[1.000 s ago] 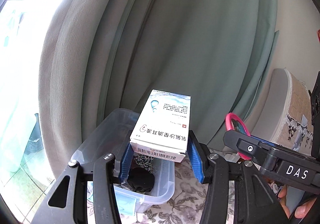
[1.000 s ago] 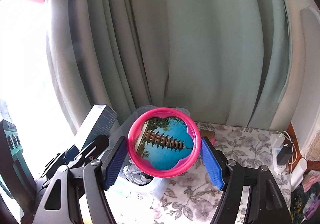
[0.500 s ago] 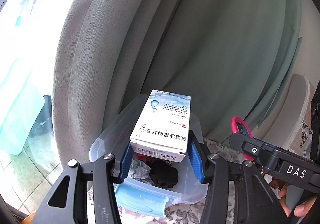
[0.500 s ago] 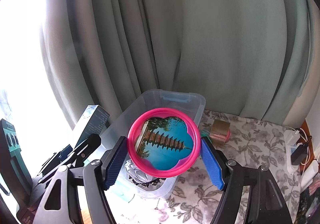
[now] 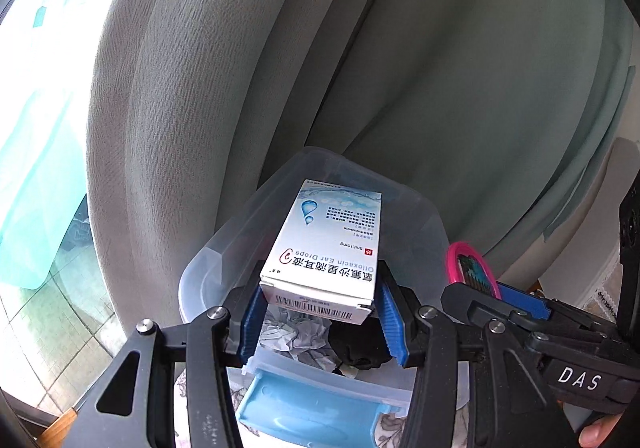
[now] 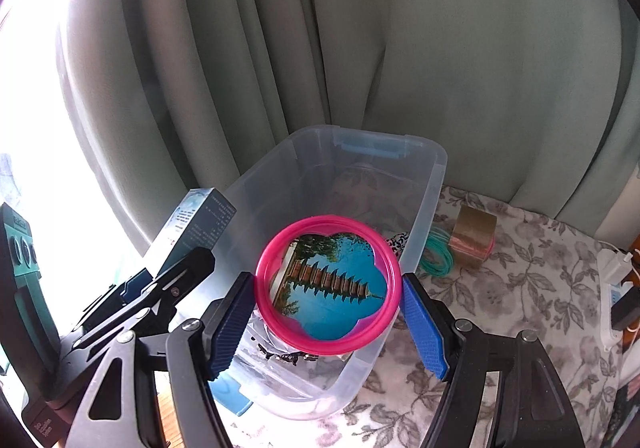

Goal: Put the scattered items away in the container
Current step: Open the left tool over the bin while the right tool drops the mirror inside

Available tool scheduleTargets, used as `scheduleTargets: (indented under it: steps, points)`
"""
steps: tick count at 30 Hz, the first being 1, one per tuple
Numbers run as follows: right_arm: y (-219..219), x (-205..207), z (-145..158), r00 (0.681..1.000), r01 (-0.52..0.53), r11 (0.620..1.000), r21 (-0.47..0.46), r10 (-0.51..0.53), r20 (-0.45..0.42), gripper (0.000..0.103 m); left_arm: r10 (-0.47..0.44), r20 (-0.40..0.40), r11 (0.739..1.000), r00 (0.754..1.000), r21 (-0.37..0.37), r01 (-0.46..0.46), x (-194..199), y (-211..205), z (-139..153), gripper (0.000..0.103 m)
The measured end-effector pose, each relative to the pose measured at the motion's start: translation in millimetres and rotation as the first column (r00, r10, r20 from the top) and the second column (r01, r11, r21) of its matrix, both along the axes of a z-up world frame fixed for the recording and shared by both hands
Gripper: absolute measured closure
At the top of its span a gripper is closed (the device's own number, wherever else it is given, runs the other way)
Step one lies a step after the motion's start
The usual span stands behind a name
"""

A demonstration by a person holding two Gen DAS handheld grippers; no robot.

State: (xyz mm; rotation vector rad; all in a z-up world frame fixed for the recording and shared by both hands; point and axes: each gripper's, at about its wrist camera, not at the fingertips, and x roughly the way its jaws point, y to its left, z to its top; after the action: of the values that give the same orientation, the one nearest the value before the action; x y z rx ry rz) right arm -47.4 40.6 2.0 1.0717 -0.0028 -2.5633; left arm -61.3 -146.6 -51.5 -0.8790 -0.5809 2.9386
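Item one: white cardboard ear-drops box (image 5: pixel 326 248), clamped between your left gripper (image 5: pixel 322 318) pads, over the clear plastic storage bin (image 6: pixel 434 184).

Item two: round pink-rimmed pocket mirror (image 6: pixel 328 284), clamped between your right gripper (image 6: pixel 328 322) pads, above the bin's near end.

Risk: the two grippers sit close; releasing together may knock them. The mirror possibly overhangs the rim and could tip out.

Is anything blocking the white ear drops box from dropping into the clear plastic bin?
Nothing visible does. The white ear drops box hangs over the open clear plastic bin; crumpled paper and a black item lie low inside.
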Motion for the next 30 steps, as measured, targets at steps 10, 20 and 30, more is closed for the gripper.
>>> scheduleTargets:
  steps: [10,20,30]
  points:
    - [-5,-14,-17,1.0,-0.014,1.0,-0.006,0.014,0.018,0.027,0.023,0.034,1.0,0.999,-0.015,-0.022,-18,-13,-13,0.052]
    - [-5,-19,-18,1.0,-0.019,1.0,-0.005,0.019,0.017,0.027,0.028,0.031,0.999,0.999,-0.033,-0.027,21,6,-13,0.053]
    - [-4,-14,-17,1.0,-0.016,1.0,-0.008,0.016,0.013,0.027,0.026,0.038,0.999,0.999,-0.035,-0.025,31,8,4,0.051]
